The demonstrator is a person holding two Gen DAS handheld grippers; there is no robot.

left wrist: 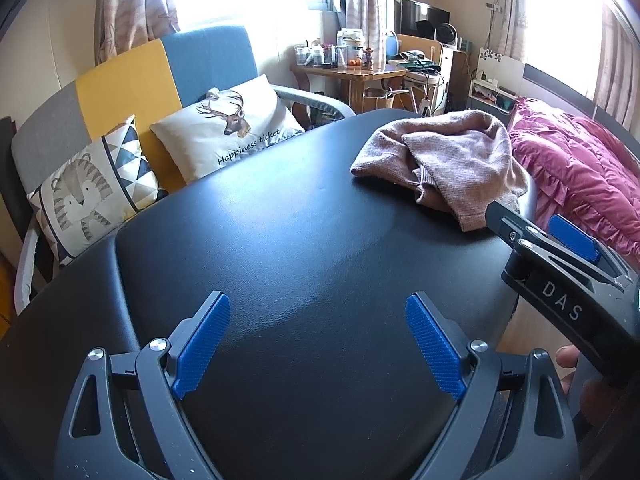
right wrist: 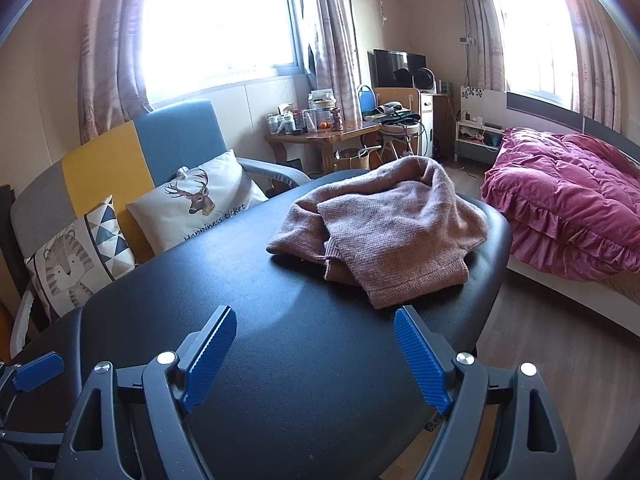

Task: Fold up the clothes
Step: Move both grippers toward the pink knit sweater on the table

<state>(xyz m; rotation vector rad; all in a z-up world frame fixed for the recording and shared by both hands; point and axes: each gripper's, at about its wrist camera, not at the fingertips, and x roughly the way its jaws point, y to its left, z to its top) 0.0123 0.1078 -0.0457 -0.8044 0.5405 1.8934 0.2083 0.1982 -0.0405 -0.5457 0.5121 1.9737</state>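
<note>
A crumpled pink sweater (right wrist: 384, 236) lies at the far right end of the black bench (left wrist: 280, 240). Left gripper (left wrist: 318, 344) and right gripper (right wrist: 314, 354) hover spread apart, empty.

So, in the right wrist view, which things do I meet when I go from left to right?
tiger cushion → deer cushion → pink knitted sweater on the black table → magenta ruffled quilt
</note>
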